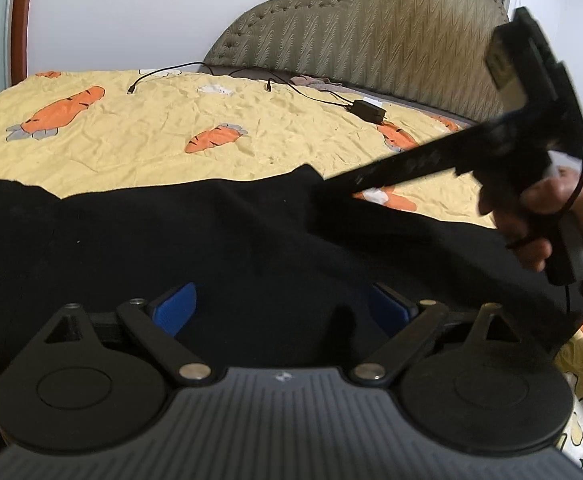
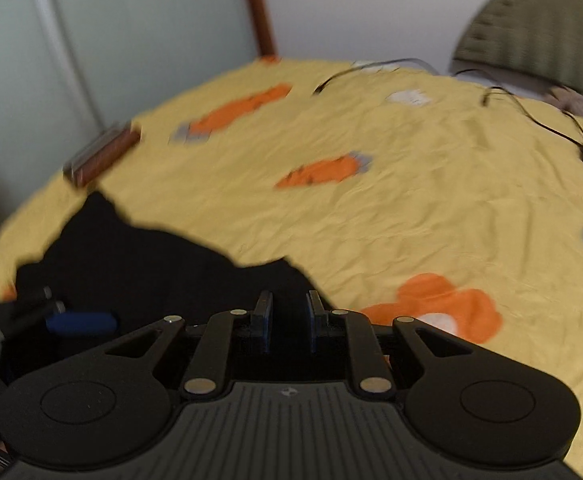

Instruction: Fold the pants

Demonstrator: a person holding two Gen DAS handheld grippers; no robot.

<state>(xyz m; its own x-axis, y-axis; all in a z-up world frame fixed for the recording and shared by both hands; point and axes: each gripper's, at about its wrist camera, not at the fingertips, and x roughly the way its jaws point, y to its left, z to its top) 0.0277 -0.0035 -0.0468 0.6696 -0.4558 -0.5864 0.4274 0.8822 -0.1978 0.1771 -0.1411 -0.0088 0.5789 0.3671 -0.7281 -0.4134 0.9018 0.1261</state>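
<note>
Black fabric pants (image 1: 171,240) lie bunched on yellow carrot-print bedsheet (image 1: 211,140), fold unfinished; left gripper (image 1: 283,308) jaws spread wide over cloth, right gripper (image 2: 289,312) pinching a raised edge

Black pants (image 1: 171,240) on the bed, partly folded.
Fabric plain black, soft, no visible detail. Spread wide across the near part of the yellow carrot-print sheet (image 1: 211,120); far edge uneven, with a raised peak near the middle. One corner lifted off the sheet at the right.
</note>
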